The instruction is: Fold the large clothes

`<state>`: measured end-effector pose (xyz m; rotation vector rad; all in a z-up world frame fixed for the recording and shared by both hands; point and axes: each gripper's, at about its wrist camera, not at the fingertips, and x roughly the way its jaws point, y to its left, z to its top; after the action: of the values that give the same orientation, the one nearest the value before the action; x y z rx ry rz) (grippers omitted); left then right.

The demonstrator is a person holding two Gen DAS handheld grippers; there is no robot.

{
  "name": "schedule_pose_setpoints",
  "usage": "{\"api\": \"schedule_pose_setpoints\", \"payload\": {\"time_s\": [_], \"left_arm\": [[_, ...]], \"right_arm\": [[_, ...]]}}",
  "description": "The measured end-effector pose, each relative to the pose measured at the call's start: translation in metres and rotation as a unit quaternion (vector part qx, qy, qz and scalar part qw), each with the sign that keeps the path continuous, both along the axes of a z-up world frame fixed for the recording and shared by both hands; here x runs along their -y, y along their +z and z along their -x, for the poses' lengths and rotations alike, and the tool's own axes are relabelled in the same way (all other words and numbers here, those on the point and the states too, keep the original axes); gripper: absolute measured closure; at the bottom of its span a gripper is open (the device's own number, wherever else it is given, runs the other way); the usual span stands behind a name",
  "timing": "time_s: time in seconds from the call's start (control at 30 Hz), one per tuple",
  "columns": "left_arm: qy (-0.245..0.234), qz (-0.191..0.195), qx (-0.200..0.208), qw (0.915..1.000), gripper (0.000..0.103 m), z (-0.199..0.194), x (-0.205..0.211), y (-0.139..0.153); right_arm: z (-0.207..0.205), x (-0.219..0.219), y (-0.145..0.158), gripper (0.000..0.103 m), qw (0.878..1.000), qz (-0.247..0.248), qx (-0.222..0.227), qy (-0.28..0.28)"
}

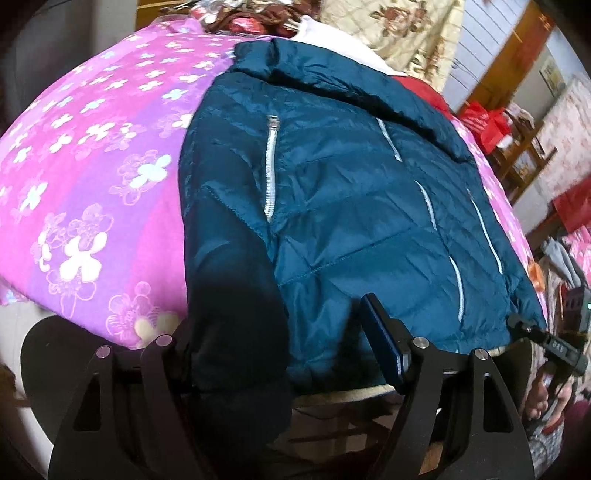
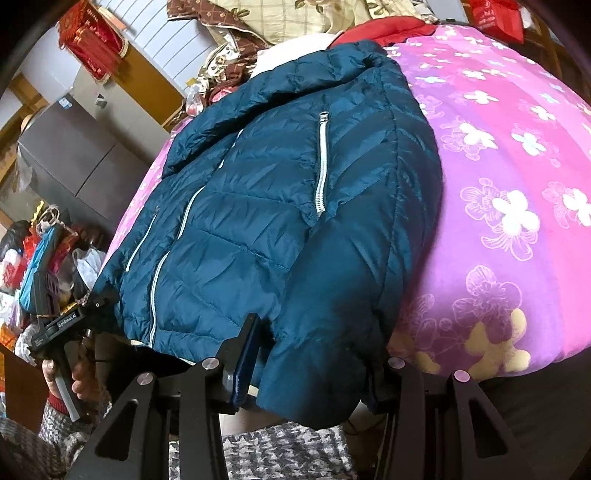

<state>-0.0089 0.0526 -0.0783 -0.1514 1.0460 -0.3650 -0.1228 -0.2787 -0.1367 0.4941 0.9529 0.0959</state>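
A dark teal puffer jacket [image 1: 351, 192] with silver zippers lies front up on a pink flowered quilt [image 1: 92, 166], collar far, hem near. Its sleeves hang over the near bed edge. My left gripper [image 1: 280, 343] is open, with the jacket's left sleeve cuff [image 1: 236, 332] lying between its jaws; the left finger is hidden by cloth. In the right wrist view the jacket [image 2: 266, 206] lies on the quilt [image 2: 517, 184]. My right gripper [image 2: 310, 365] is open, with the other sleeve cuff [image 2: 314, 376] hanging between its fingers. The left gripper [image 2: 59, 328] shows at the hem's far corner.
Pillows and crumpled bedding [image 1: 406, 33] lie at the bed's head. Red bags [image 1: 487, 125] and a wooden rack stand beside the bed. A grey cabinet [image 2: 81, 155] and piled bags [image 2: 33, 254] stand on the other side. My patterned sweater [image 2: 280, 454] is below the gripper.
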Motion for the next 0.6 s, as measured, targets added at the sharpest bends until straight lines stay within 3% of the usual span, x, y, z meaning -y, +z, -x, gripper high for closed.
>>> {"api": "schedule_pose_setpoints", "payload": {"time_s": [0.1,0.13,0.3,0.47,0.6], "left_arm": [[-0.005,-0.011,0.007,0.9999,0.054,0.002,0.002,0.004],[-0.002,-0.012,0.007,0.9999,0.055,0.002,0.001,0.005],[0.010,-0.012,0.000,0.9999,0.054,-0.002,-0.002,0.002],[0.012,0.010,-0.005,0.9999,0.036,-0.004,-0.006,-0.001],[0.008,0.027,-0.012,0.9995,0.035,-0.002,-0.010,-0.005]], "right_arm": [[-0.002,-0.004,0.001,0.058,1.000,0.006,0.001,0.007],[-0.003,-0.005,0.001,0.058,1.000,0.007,0.000,0.008],[-0.004,-0.007,0.002,0.058,1.000,0.013,-0.003,0.008],[-0.007,-0.009,0.003,0.058,1.000,0.020,-0.011,0.011],[-0.009,-0.018,0.008,0.058,0.999,0.037,-0.016,0.022]]}}
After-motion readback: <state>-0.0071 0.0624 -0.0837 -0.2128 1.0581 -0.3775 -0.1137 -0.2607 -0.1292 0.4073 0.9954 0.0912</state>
